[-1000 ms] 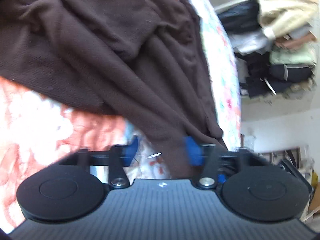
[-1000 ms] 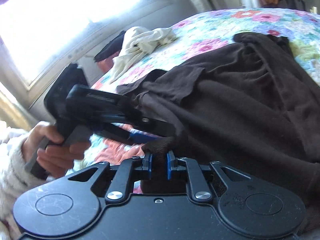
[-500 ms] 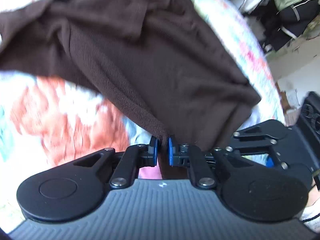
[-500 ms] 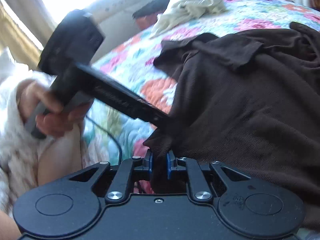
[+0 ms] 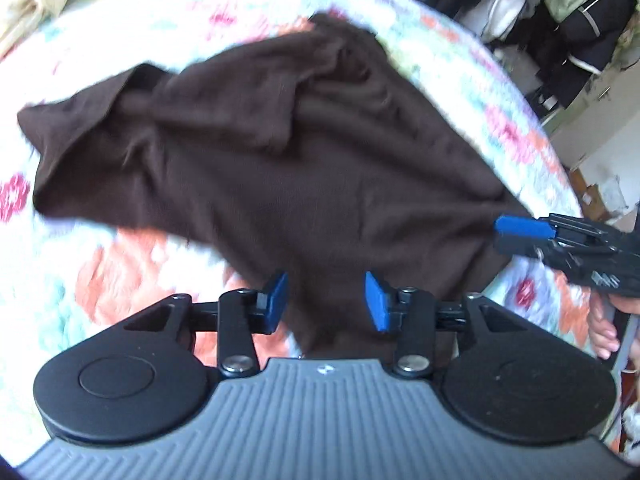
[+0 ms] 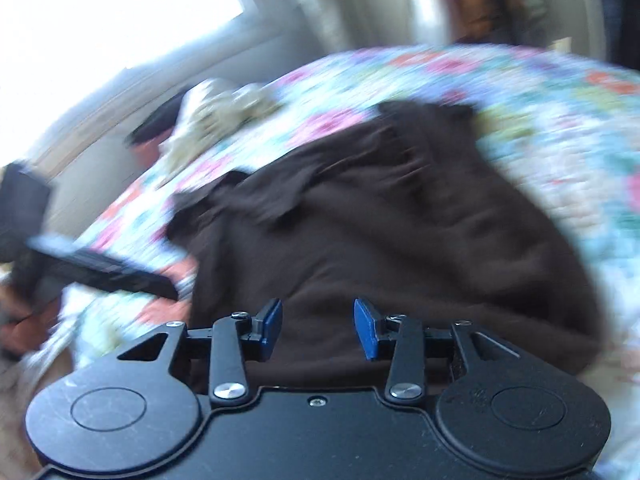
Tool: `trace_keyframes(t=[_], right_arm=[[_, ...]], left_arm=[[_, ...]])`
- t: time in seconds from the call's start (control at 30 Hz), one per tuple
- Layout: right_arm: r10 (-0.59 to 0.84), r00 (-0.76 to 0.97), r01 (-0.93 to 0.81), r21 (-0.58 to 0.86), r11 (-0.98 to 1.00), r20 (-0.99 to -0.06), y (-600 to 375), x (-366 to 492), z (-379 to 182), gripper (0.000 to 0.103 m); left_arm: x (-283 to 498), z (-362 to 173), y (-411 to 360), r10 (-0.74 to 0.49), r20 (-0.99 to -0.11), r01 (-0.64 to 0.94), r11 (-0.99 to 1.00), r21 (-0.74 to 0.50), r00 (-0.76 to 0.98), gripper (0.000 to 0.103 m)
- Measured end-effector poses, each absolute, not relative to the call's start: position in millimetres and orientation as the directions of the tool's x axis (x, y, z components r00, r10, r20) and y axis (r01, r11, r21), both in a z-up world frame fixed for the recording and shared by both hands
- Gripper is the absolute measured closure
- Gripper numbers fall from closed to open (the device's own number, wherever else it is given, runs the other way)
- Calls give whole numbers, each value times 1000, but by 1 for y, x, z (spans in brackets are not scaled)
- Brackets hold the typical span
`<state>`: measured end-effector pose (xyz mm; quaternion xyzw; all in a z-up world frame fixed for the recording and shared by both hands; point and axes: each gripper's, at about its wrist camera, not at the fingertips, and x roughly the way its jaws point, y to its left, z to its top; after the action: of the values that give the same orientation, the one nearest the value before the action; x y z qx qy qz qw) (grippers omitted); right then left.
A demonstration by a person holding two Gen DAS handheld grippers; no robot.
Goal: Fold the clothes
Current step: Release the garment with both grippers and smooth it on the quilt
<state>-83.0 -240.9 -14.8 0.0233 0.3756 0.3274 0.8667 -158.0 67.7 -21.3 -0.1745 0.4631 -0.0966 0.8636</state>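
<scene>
Brown garment (image 5: pixel 280 168) rumpled on quilt (image 5: pixel 120 272).

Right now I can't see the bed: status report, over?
Both grippers, left and right, just opened, pads clear. Brown garment spread, creased, unfolded on floral quilt. Nothing on it.

Floral quilt (image 5: pixel 120 288), bright window (image 6: pixel 100 20)
</scene>
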Motion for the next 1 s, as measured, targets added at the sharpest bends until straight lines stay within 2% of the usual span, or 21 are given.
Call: trace_keyframes(t=[0.1, 0.2, 0.3, 0.47, 0.5, 0.57, 0.6, 0.67, 0.83, 0.9, 1.0], right_arm=[[411, 646, -355, 224, 908, -643, -274, -67, -13, 58], [318, 675, -190, 260, 947, -666, -304, -51, -21, 58], [300, 667, -100, 317, 943, -682, -323, -38, -36, 50], [301, 637, -67, 338, 939, -710, -323, -14, -70, 48], [320, 627, -86, 345, 935, -710, -322, -11, -75, 50], [328, 613, -138, 311, 940, -719, -314, -7, -77, 86], [307, 623, -162, 265, 951, -719, -309, -8, -74, 94], [238, 694, -186, 151, 971, -679, -302, -21, -59, 97], [7, 841, -19, -16, 1000, -541, -322, -74, -22, 103], [-24, 810, 1, -40, 999, -586, -332, -89, -26, 103], [27, 745, -1, 40, 999, -666, -340, -96, -40, 103]], left_arm=[[-133, -14, 47, -377, -752, 55, 908, -416, 541, 60], [-107, -15, 24, -410, -745, 104, 901, -422, 526, 58], [-79, -34, 6, -421, -767, 105, 898, -427, 484, 57], [-66, -68, -2, -387, -806, 59, 912, -405, 447, 57], [-68, -73, 2, -393, -804, 51, 908, -416, 446, 57], [-71, -83, 10, -407, -797, 33, 897, -440, 447, 57], [-72, -84, 14, -414, -791, 24, 891, -453, 451, 57], [-75, -86, 20, -422, -784, 14, 884, -467, 456, 58], [-81, -84, 21, -392, -811, 30, 906, -421, 434, 58], [-84, -81, 22, -383, -817, 33, 911, -410, 431, 58], [-86, -80, 22, -369, -822, 41, 919, -391, 433, 58]])
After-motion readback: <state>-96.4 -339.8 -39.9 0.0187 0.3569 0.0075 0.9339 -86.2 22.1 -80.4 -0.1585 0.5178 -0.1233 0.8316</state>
